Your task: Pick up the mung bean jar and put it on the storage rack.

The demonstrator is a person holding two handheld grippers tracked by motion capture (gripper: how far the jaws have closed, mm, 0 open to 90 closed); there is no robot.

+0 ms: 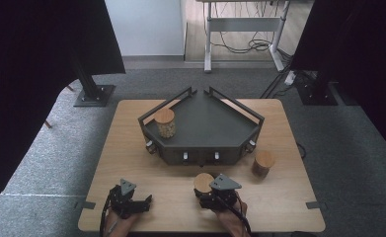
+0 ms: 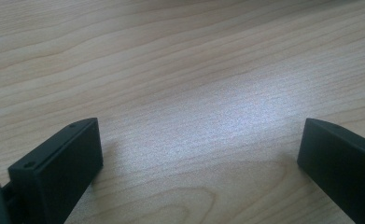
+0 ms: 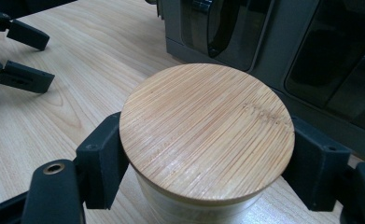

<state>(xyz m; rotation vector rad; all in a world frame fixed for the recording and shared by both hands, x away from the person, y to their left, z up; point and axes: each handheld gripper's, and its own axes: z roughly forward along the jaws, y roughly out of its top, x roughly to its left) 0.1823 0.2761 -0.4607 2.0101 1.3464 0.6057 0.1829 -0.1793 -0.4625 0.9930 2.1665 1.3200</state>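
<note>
Now | right tool (image 3: 207, 154) clamped on jar (image 3: 207, 133), centre frame | left tool (image 2: 194, 172) wide, idle | I'd lift straight, clearing the rack (image 1: 200, 123) rail.

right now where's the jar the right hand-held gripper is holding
In the high view the jar sits near the front of the table, right of centre, clamped in the right hand-held gripper just in front of the dark tray.
</note>
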